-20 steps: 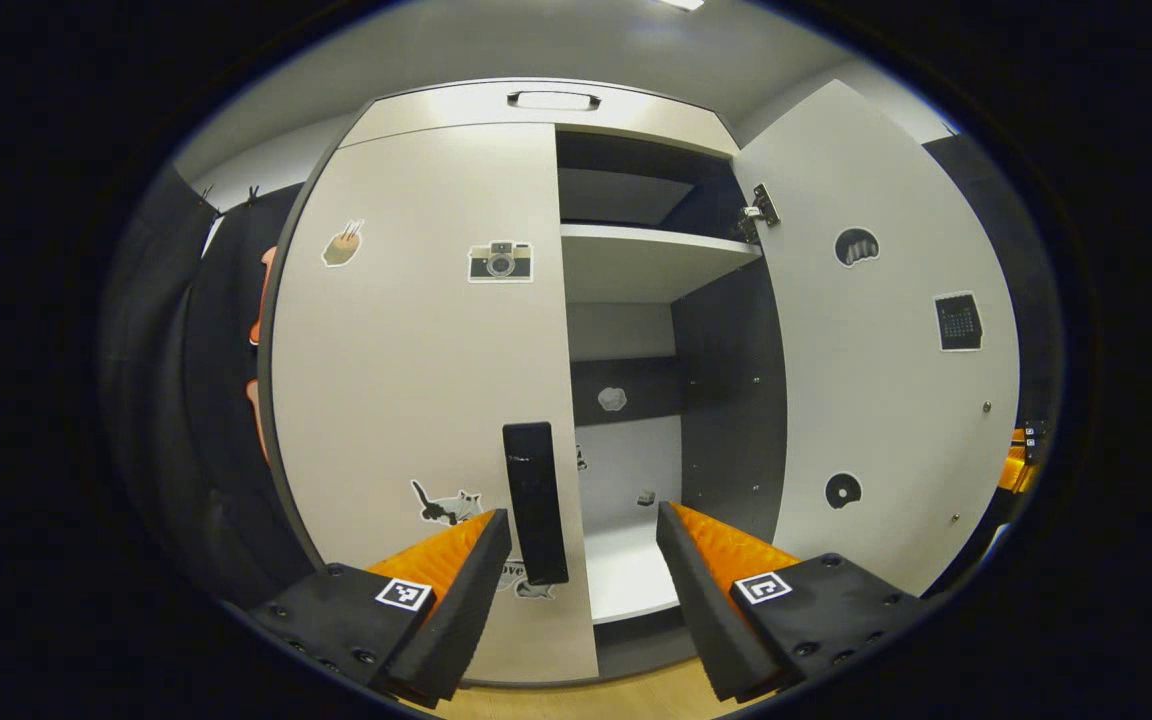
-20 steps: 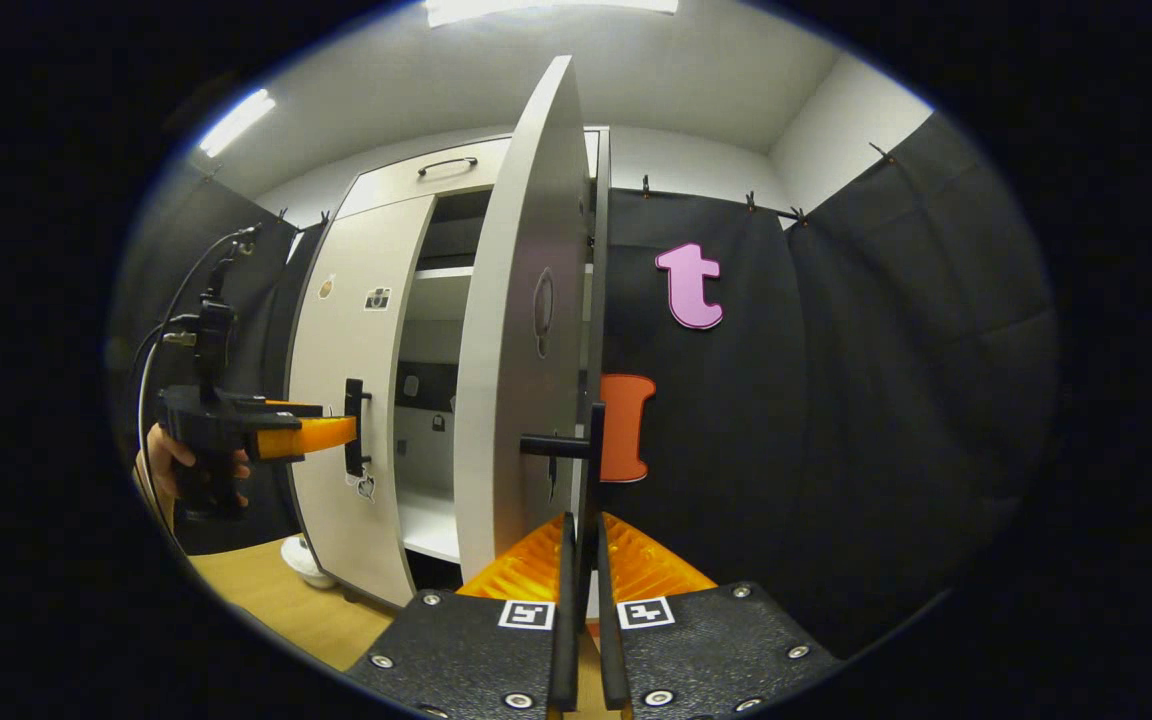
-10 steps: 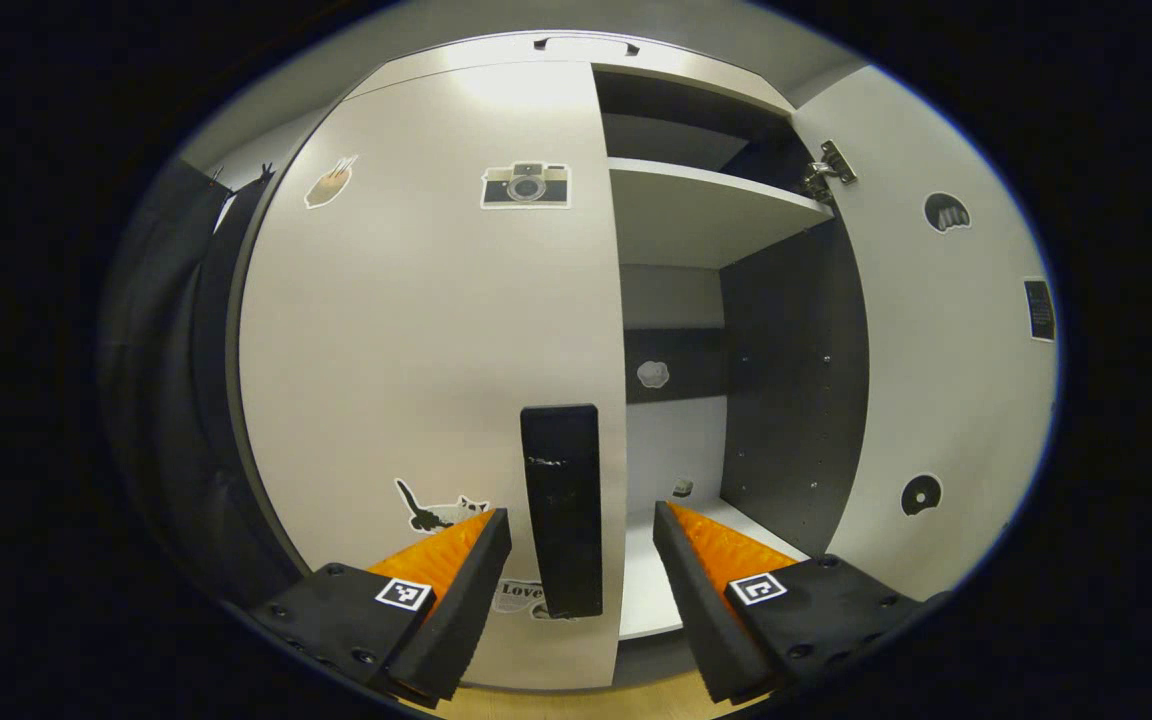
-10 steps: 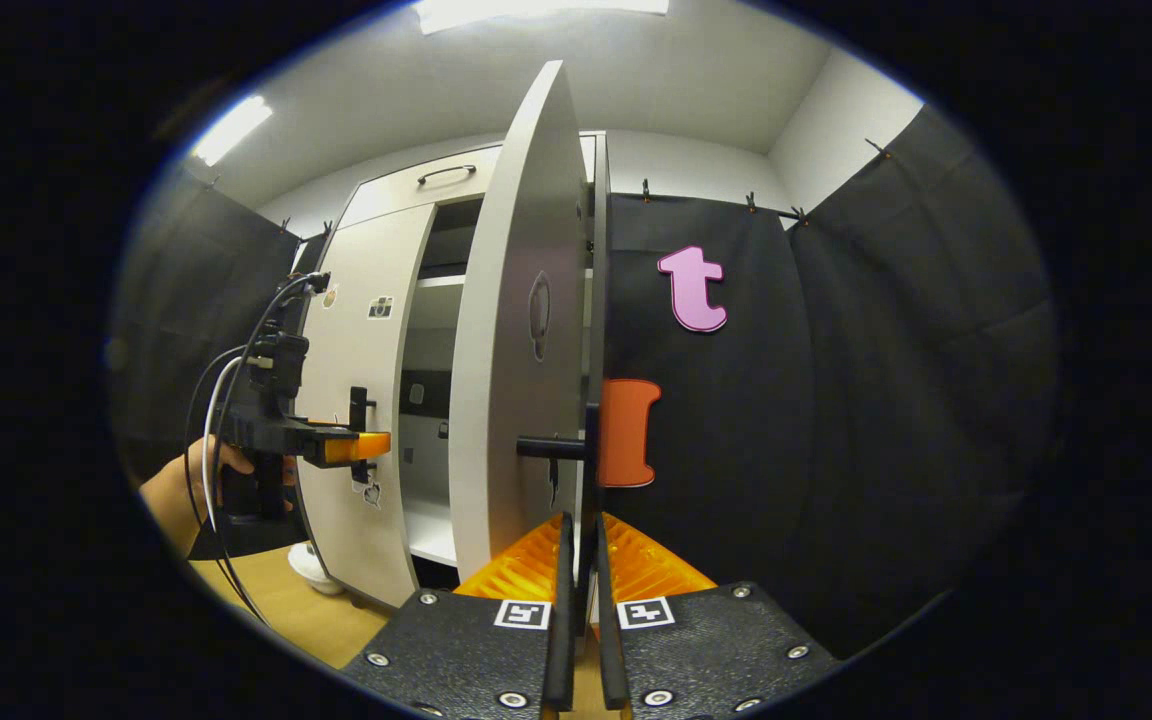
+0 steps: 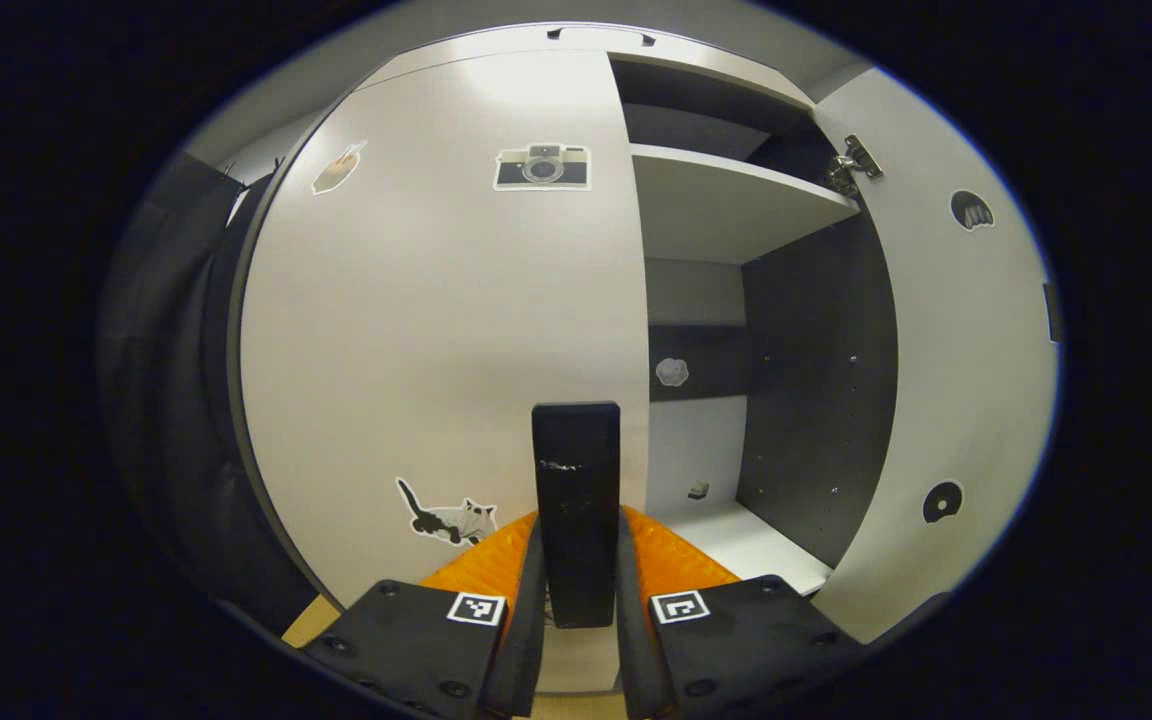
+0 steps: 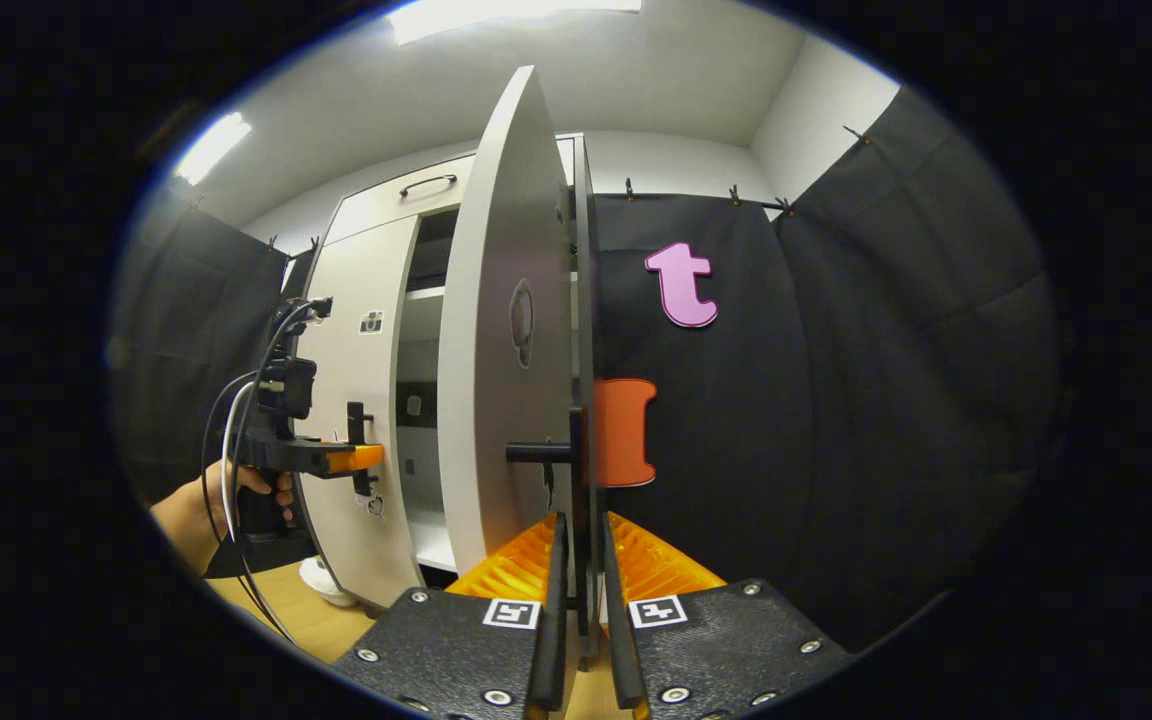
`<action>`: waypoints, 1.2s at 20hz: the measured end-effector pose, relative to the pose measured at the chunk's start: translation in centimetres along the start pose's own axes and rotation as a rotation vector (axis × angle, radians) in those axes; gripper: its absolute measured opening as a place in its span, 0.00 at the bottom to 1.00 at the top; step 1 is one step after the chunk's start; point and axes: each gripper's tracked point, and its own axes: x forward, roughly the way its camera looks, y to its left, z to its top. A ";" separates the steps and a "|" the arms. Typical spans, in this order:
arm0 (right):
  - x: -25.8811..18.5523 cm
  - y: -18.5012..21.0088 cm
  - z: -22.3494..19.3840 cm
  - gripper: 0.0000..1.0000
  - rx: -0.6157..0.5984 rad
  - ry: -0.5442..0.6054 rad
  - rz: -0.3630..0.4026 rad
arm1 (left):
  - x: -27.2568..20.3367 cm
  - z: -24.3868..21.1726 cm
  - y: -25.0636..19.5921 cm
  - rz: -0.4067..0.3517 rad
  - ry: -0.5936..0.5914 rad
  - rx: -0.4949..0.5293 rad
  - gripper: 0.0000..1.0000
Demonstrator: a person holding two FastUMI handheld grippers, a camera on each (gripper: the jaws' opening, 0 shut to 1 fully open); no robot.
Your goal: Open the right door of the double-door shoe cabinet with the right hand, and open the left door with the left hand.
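Now the left gripper [image 5: 576, 600] has clenched: its orange ribbed fingers [image 5: 496, 560], spread on either side of the flat black bar handle [image 5: 576, 510] half a second ago, press on it from both sides. The pale grey left door [image 5: 436, 330] with its camera and cat stickers is still flush against the tall double-door shoe cabinet [image 6: 376, 330], so the grasp is made but the pull has not begun.

The right gripper [image 6: 576, 620] stays clamped on the black handle [image 6: 576, 470] of the pale grey right door [image 6: 501, 340], which stands swung well out, edge-on in the right gripper view, with the white shelves [image 5: 726, 200] exposed. That door has drifted only slightly since a second ago, so the right half looks done.

What remains is likely an outward swing of the left door about its hinge. The person's hand [image 6: 256, 490] holds the left gripper at the handle.
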 end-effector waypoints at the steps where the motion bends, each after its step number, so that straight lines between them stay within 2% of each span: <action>1: -0.4 0.0 0.2 0.22 -0.005 -0.003 0.002 | 0.1 -0.1 0.0 -0.005 0.001 -0.005 0.38; 3: -1.0 0.1 0.5 0.31 -0.013 -0.002 0.004 | -0.1 -0.2 0.0 -0.026 -0.002 -0.020 0.33; 5: -1.8 0.2 0.7 0.41 -0.035 0.004 0.009 | -0.1 -0.2 -0.1 -0.047 -0.001 -0.016 0.33; 7: -3.0 -0.4 1.5 0.56 -0.077 -0.011 -0.016 | -0.6 -0.2 -0.1 -0.067 0.008 -0.016 0.33; 9: -3.5 -1.4 2.5 0.60 -0.108 -0.029 -0.044 | -1.4 -0.3 0.0 -0.072 0.013 -0.023 0.33; 10: -3.7 -1.5 2.8 0.65 -0.115 -0.032 -0.045 | -2.0 -0.3 0.1 -0.078 0.010 -0.027 0.30; 13: -3.9 -1.6 3.3 0.72 -0.133 -0.029 -0.029 | -4.4 -0.6 0.6 -0.101 0.001 -0.030 0.29; 14: -3.9 -1.9 3.6 0.79 -0.148 -0.037 -0.029 | -5.2 -0.6 0.8 -0.104 -0.008 -0.029 0.29; 15: -4.0 -2.2 3.6 0.76 -0.161 -0.043 -0.035 | -6.0 -0.7 0.9 -0.105 -0.013 -0.028 0.29; 21: -4.1 -3.1 3.6 0.85 -0.216 -0.056 -0.078 | -9.9 -1.3 2.9 -0.135 -0.034 -0.039 0.28; 24: -4.4 -2.8 3.3 0.88 -0.190 -0.044 -0.077 | -10.5 -1.6 3.7 -0.130 -0.039 -0.027 0.27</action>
